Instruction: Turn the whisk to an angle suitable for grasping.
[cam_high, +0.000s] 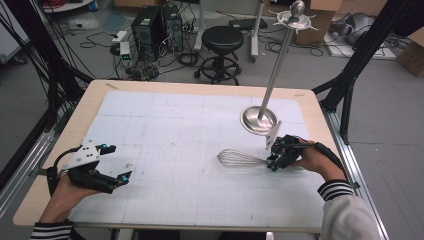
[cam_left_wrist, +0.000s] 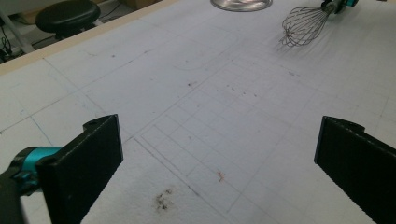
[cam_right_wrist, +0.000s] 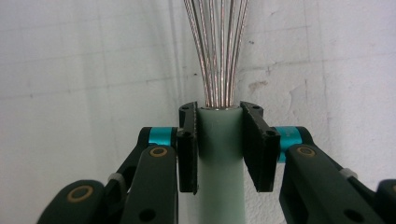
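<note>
Ribbed black right tongs (cam_right_wrist: 219, 144) clamped on smooth pale-green whisk (cam_high: 240, 159) handle; left tongs (cam_left_wrist: 219, 163) wide apart.

text: none legible | labels: none | brands: none | numbers: none | signs: none

The middle and far-left stretch of the table (cam_high: 165, 90) lies bare, so a hand could cross it freely from the near edge to the far edge. Toward the far-right corner a metal stand (cam_high: 260, 119) blocks the way (its round base sits on the mat, its pole leaning up and away). Just in front of that base, near the right edge, lies a whisk (cam_high: 239, 158), leaving a narrow gap between the two.
</note>
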